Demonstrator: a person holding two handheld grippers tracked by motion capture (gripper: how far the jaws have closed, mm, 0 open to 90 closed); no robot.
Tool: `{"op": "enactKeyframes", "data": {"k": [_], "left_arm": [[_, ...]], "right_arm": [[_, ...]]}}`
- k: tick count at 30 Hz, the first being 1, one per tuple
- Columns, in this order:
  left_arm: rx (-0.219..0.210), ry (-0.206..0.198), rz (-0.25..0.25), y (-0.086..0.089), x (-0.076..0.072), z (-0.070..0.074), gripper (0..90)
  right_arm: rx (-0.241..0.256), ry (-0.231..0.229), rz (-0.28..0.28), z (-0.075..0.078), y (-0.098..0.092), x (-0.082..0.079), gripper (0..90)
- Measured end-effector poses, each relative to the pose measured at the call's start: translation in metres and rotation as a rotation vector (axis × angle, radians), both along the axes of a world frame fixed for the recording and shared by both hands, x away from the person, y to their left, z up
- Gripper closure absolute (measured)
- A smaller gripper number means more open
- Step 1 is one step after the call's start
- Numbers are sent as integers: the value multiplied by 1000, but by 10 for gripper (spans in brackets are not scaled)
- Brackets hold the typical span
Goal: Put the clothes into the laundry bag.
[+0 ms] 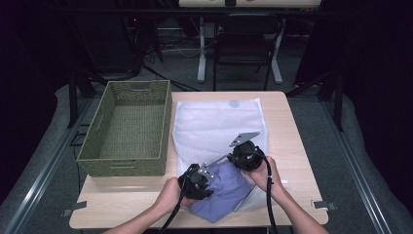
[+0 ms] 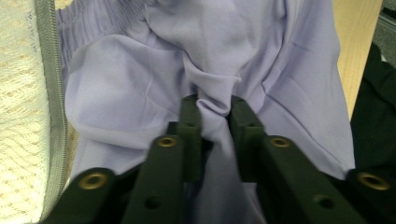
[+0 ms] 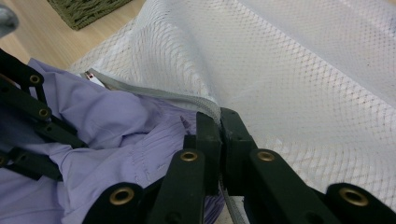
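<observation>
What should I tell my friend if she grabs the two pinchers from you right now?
Left gripper: shut on a bunched fold of the purple garment.
Right gripper: shut on the grey zipper edge of the white mesh bag, holding the mouth up.
The garment lies at the bag's mouth near the table's front edge, mostly outside. The green basket sits left of the bag.
Done: both grips taken.
Probably left: push the garment fully inside, then close the zipper.
</observation>
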State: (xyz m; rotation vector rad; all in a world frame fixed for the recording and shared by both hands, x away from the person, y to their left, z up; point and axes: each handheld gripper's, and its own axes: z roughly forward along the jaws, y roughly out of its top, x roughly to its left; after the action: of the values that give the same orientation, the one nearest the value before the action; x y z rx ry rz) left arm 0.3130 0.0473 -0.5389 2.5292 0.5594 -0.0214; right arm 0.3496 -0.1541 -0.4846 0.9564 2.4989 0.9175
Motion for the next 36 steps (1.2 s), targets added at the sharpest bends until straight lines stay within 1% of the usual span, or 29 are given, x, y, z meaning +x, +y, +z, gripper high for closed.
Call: {"op": "enactKeyframes", "data": {"k": [1, 2, 4, 5, 6, 7, 8, 10, 11, 13, 15, 16, 18, 19, 21, 22, 23, 24, 27, 30, 32, 33, 34, 35, 36], "left_arm": [[-7, -1, 4, 0, 0, 0, 814], [-5, 1, 0, 2, 1, 1, 830], [-20, -3, 14, 2, 0, 4, 851], [-15, -9, 8, 2, 0, 6, 854], [-29, -13, 16, 1, -1, 8, 856], [-39, -9, 18, 1, 0, 10, 857], [-56, -15, 23, -1, 0, 14, 857], [-60, -40, 28, -7, 0, 18, 859], [-61, -45, 34, -10, 0, 19, 859], [-52, -47, 35, -16, 2, 16, 856], [-35, -33, 36, -21, 4, 8, 848], [-28, -31, 39, -22, 5, 3, 832], [-27, -18, 43, -21, 6, -1, 808], [-23, -17, 43, -20, 7, -1, 790], [-29, -22, 47, -18, 8, 1, 743], [-26, -27, 49, -16, 7, 4, 704], [-14, -34, 54, -14, 6, 7, 601], [-19, -38, 55, -11, 4, 10, 543], [-25, -49, 67, -1, -1, 18, 412], [-32, -61, 70, 7, -6, 25, 336], [-30, -61, 66, 9, -7, 27, 326], [-22, -60, 61, 9, -8, 26, 326], [-19, -51, 61, 7, -8, 22, 329], [-4, -41, 47, 5, -8, 19, 356], [10, -38, 43, 2, -9, 14, 390]], "right_arm": [[2, 1, 1, 0, 0, 0, 878], [4, 4, 0, 0, 0, 0, 878], [7, 2, 3, 1, -1, 0, 878], [7, 3, 2, 1, -1, 0, 879], [8, 3, 2, 2, -1, 0, 879], [15, 4, 3, 2, -2, 0, 878], [25, 7, 1, 3, -3, 0, 878], [40, 10, 2, 6, -4, 0, 879], [46, 8, 1, 7, -4, 0, 879], [52, 5, 0, 9, -4, -1, 879], [48, 5, 0, 9, -4, -1, 879], [46, 7, 3, 8, -4, -1, 879], [38, 11, 5, 6, -4, 1, 879], [37, 13, 4, 4, -4, 1, 879], [30, 18, 5, 2, -4, 2, 879], [27, 19, 5, 1, -4, 2, 879], [26, 19, 4, 1, -3, 1, 878], [25, 16, 5, 1, -3, 1, 879], [29, 16, 6, 2, -4, 0, 879], [29, 15, 5, 3, -5, 0, 878], [28, 14, 4, 3, -5, 0, 878], [27, 13, 5, 3, -5, 0, 878], [26, 12, 5, 3, -6, 0, 879], [25, 12, 5, 3, -5, 0, 879], [25, 14, 3, 2, -5, 0, 878]]}}
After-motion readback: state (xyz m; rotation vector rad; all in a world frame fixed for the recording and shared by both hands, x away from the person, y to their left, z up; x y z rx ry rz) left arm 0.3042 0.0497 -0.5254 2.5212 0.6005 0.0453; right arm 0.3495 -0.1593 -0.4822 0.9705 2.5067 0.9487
